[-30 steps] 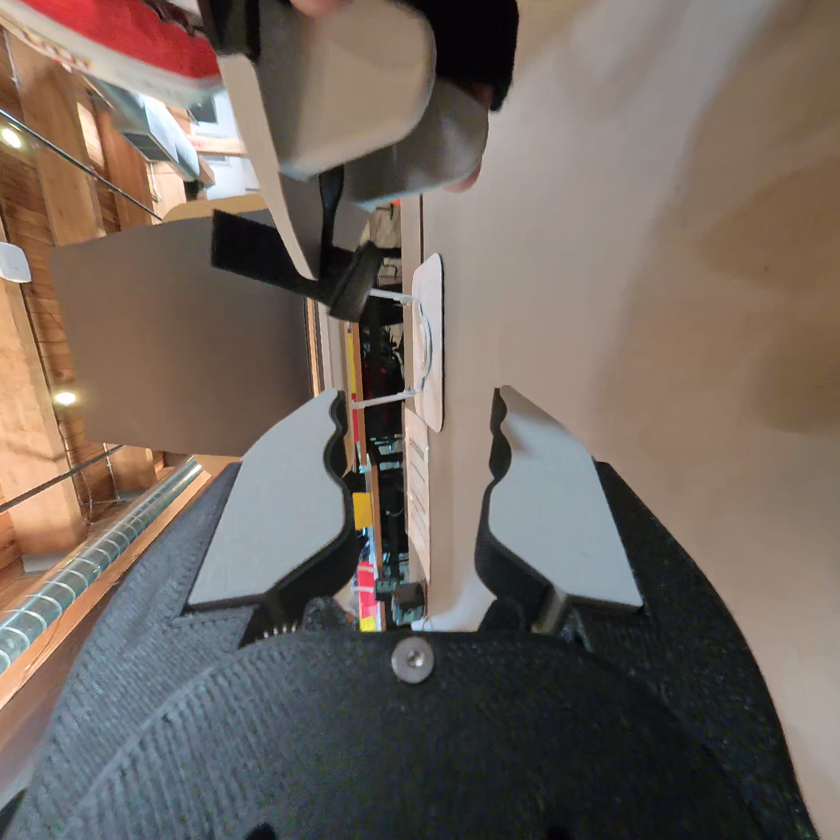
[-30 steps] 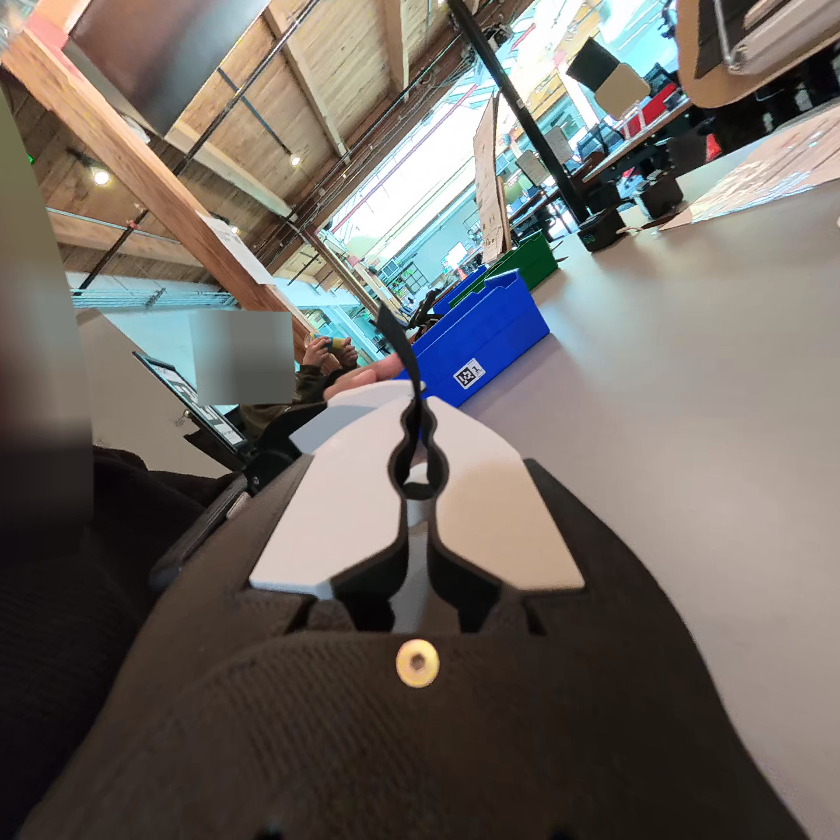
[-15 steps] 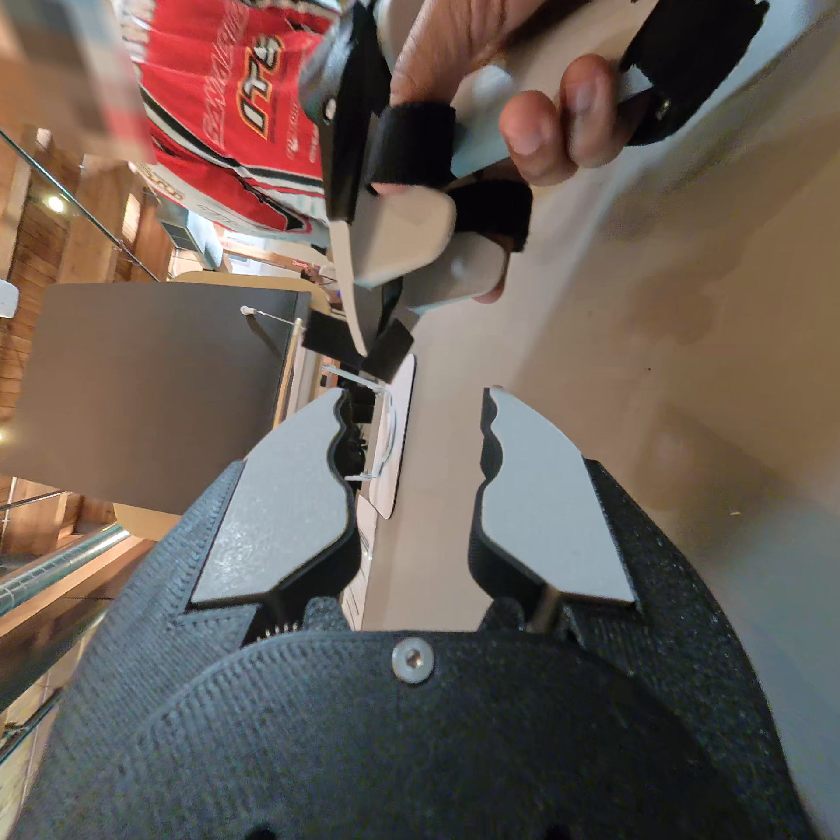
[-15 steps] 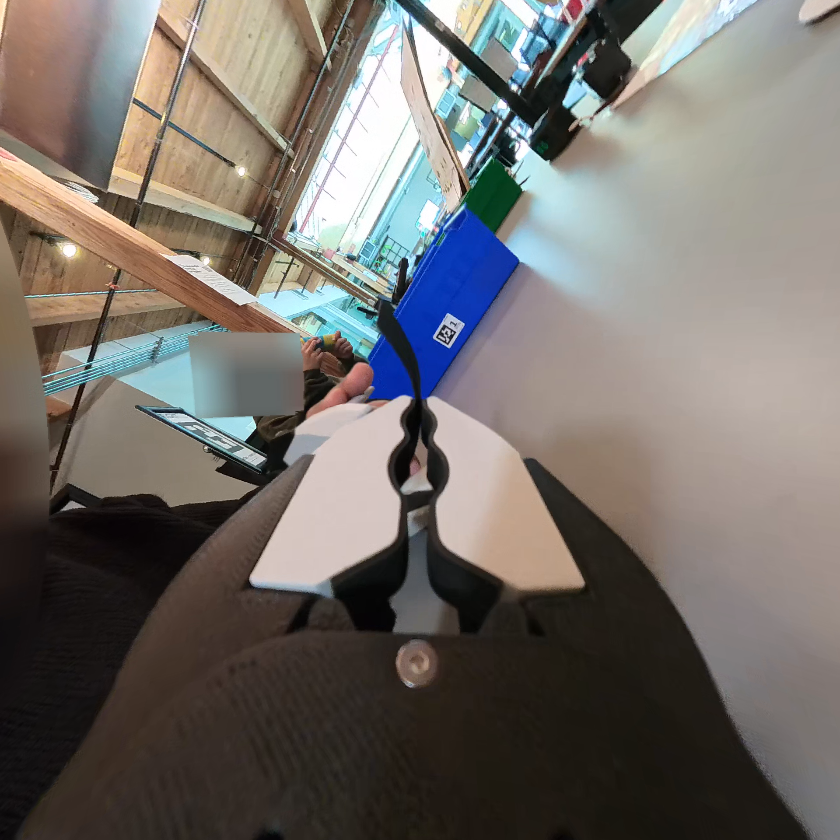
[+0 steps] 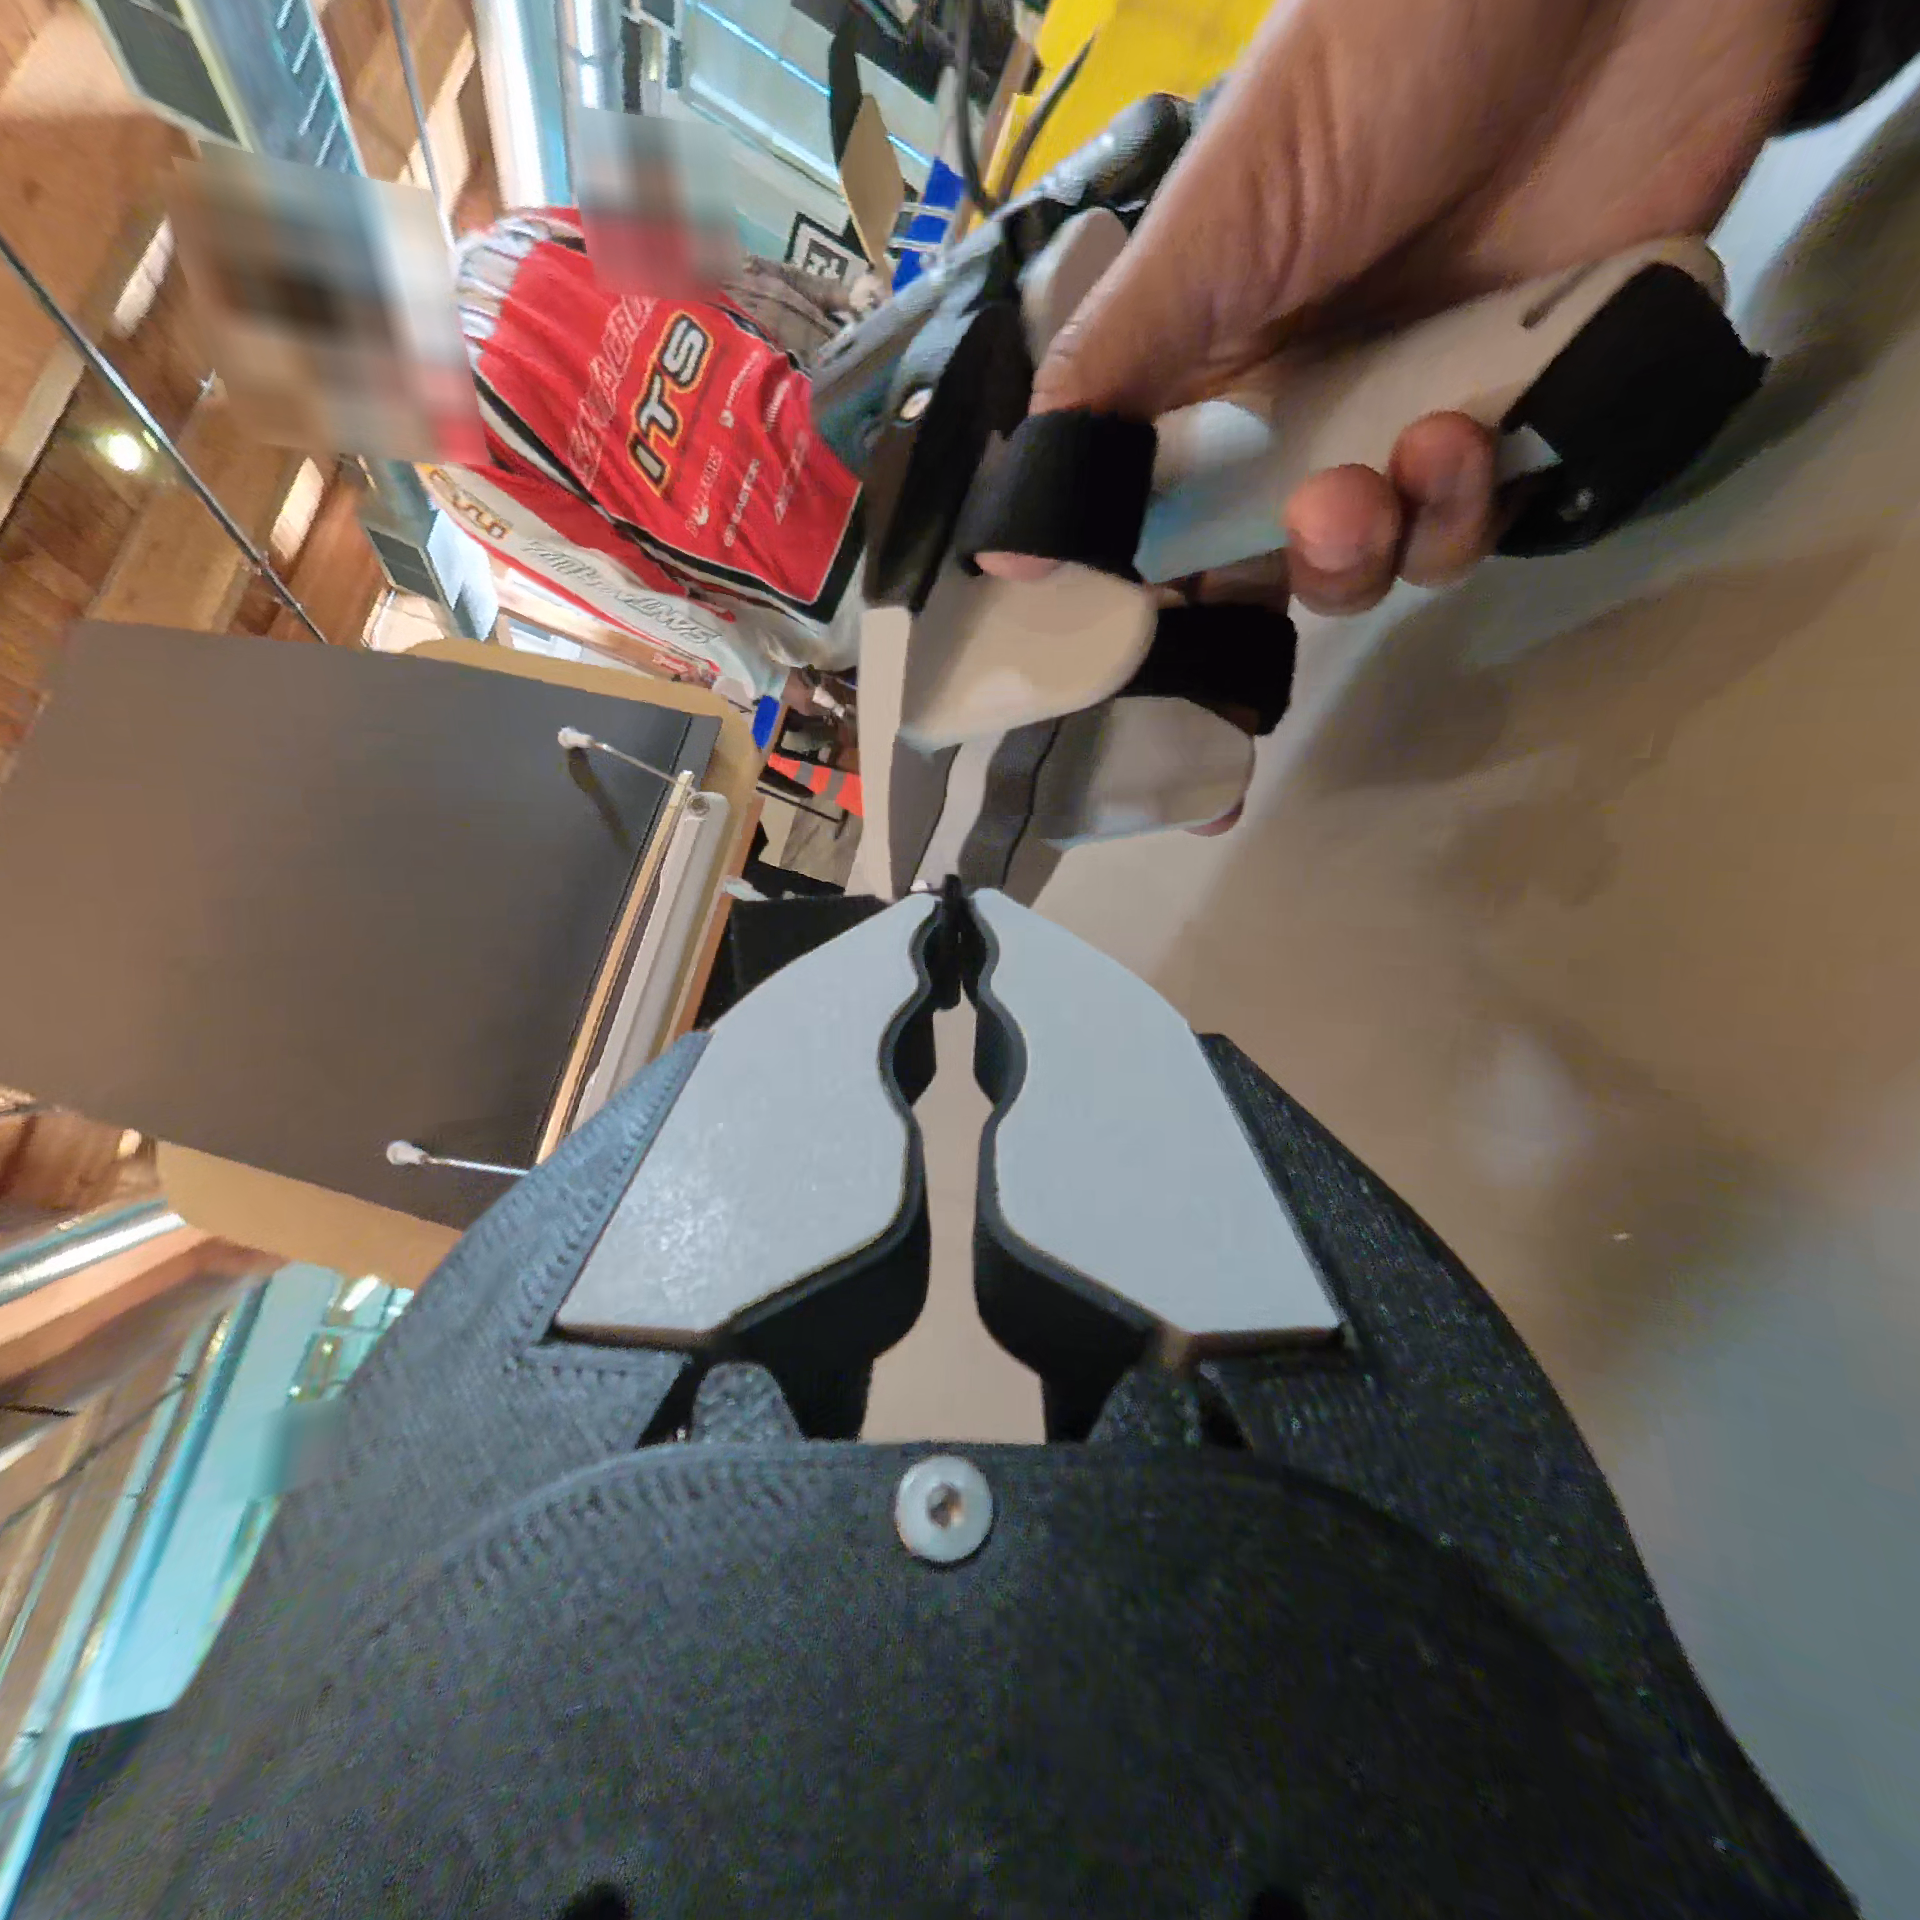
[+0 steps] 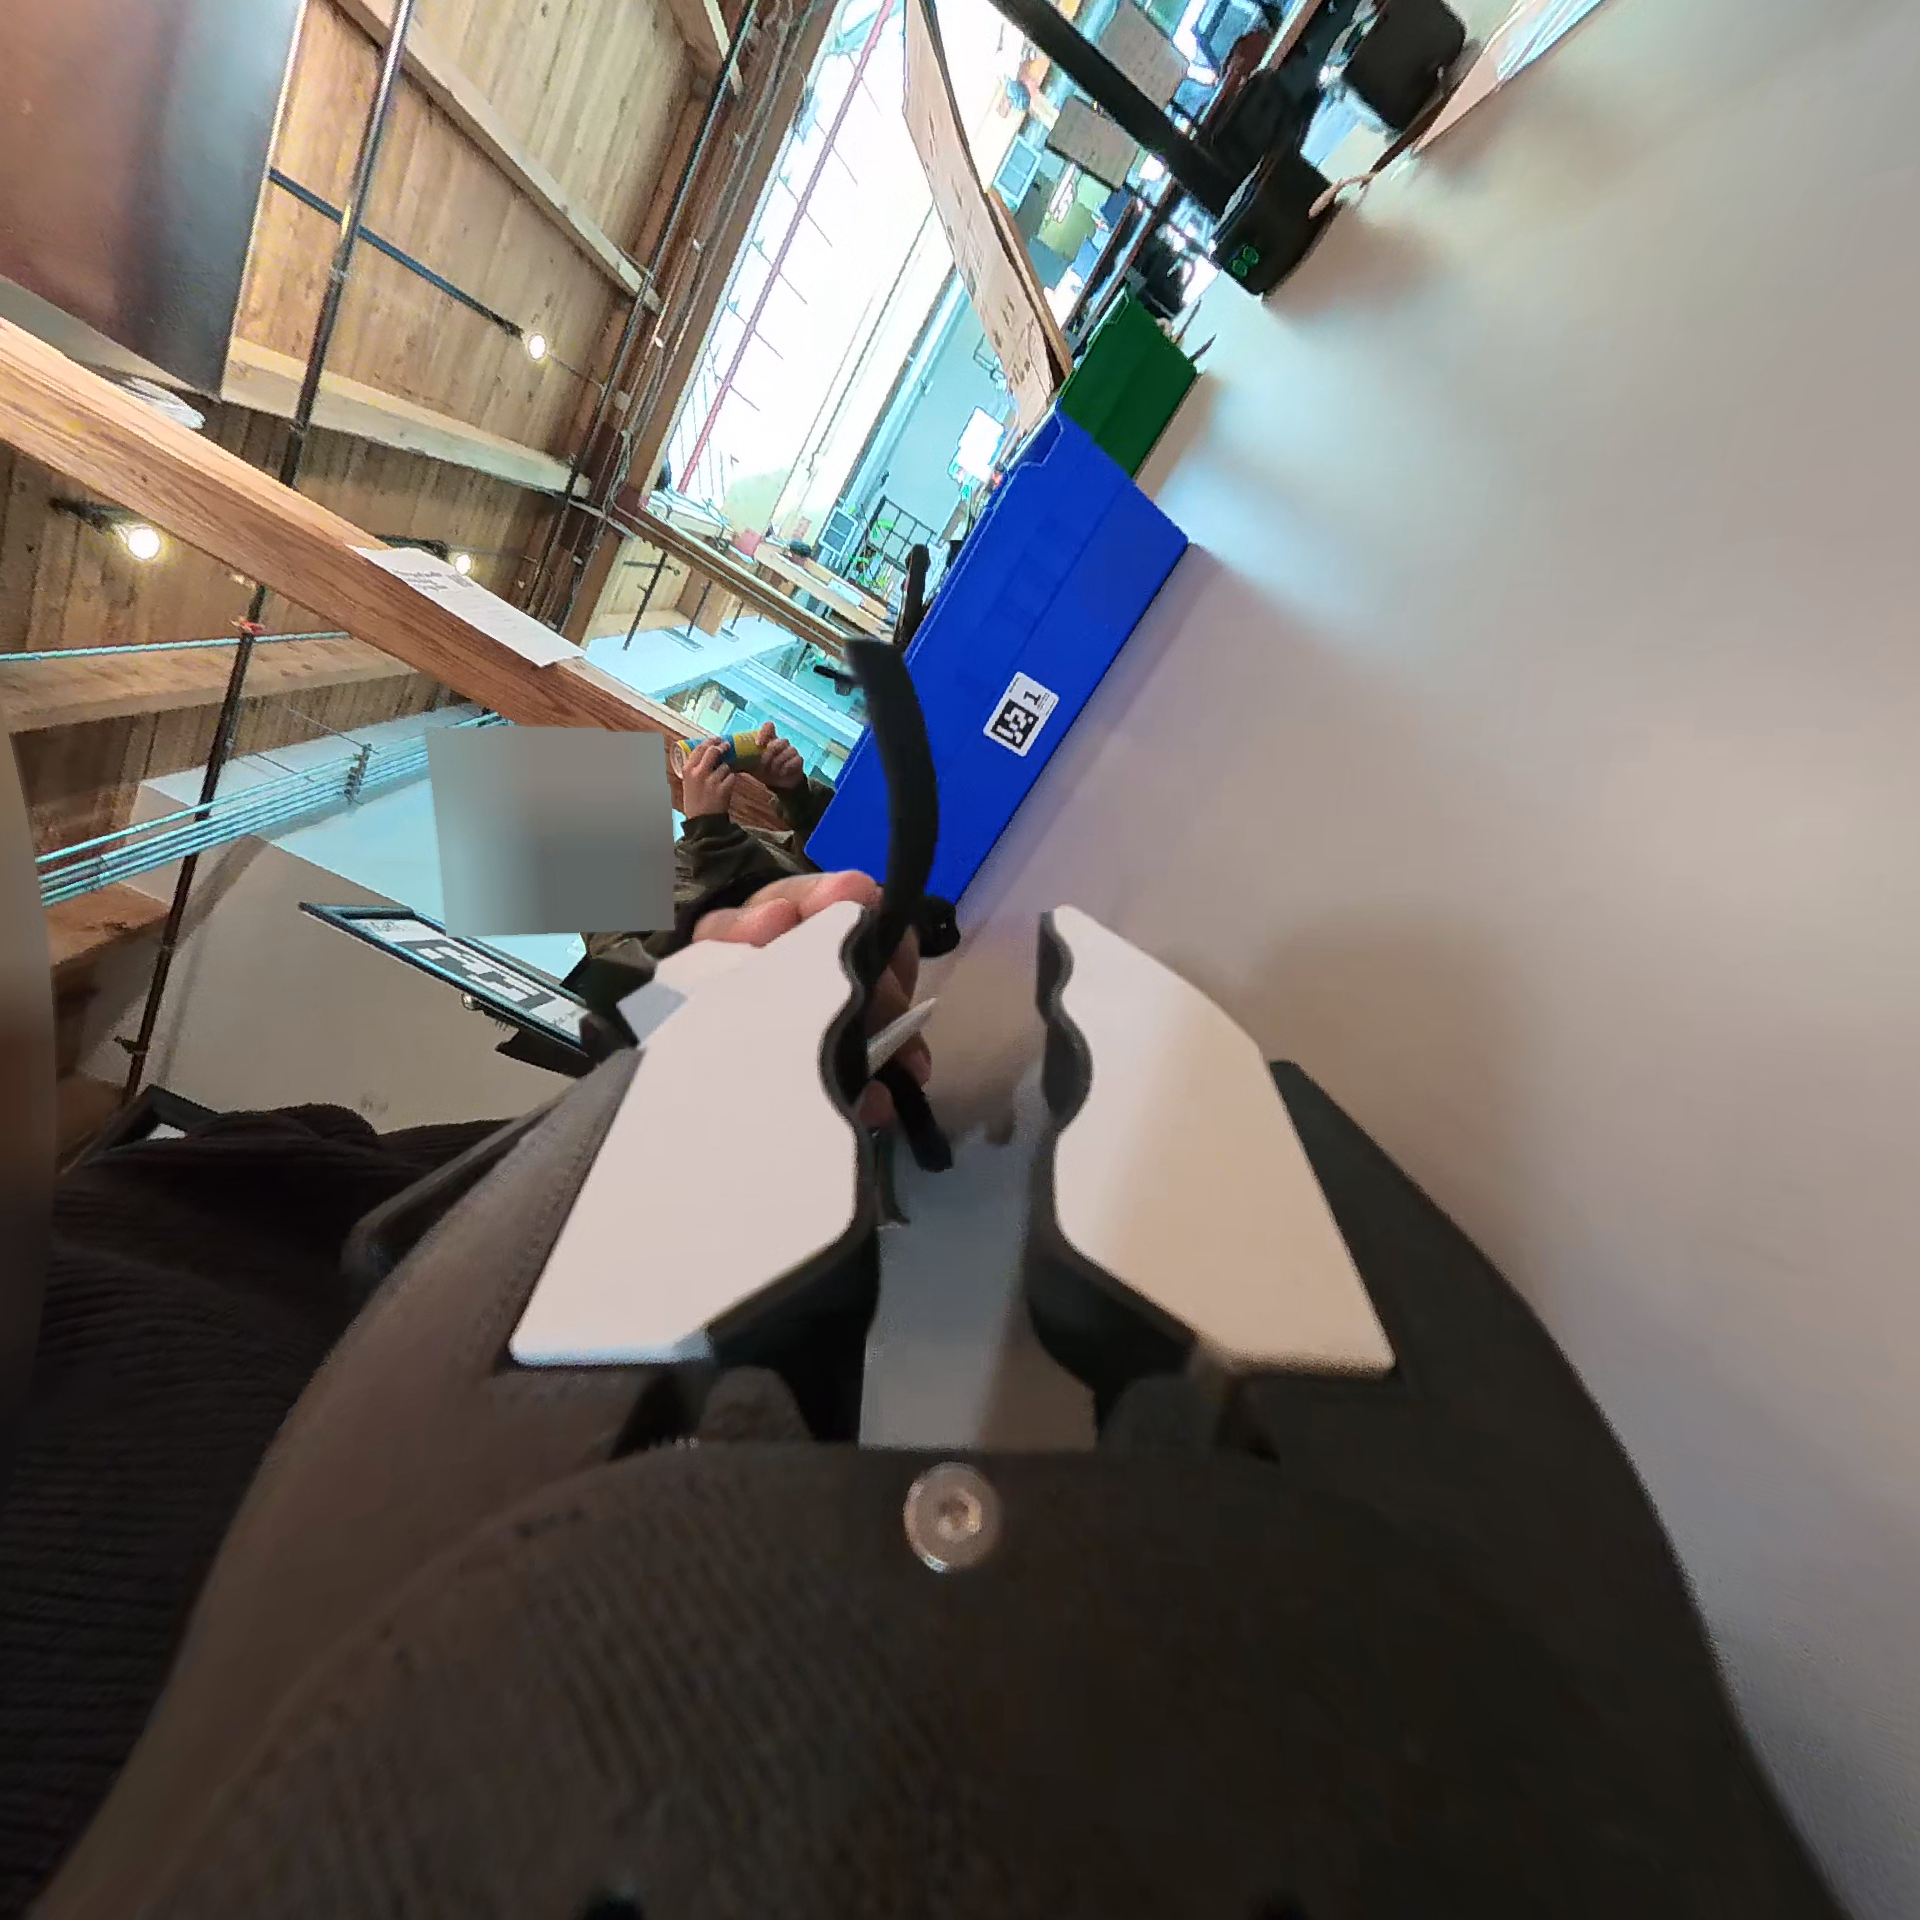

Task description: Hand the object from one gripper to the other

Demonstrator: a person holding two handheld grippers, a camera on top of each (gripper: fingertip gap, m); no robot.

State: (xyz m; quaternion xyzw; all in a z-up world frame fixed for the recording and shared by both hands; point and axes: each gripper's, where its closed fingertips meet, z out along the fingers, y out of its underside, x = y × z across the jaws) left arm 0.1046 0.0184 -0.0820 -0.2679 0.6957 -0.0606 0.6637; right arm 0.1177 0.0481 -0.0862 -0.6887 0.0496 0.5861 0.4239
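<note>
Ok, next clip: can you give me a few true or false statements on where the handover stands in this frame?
1. The left tool is shut on the black strap. True.
2. The right tool is clamped on the strap. False: its jaws stand open, and the strap runs close beside one finger.
3. A blue bin sits on the table. True.
4. The green bin is nearer the camera than the blue bin. False: it stands beyond the blue bin.
5. In the left wrist view, a hand holds the right tool. True.
</note>
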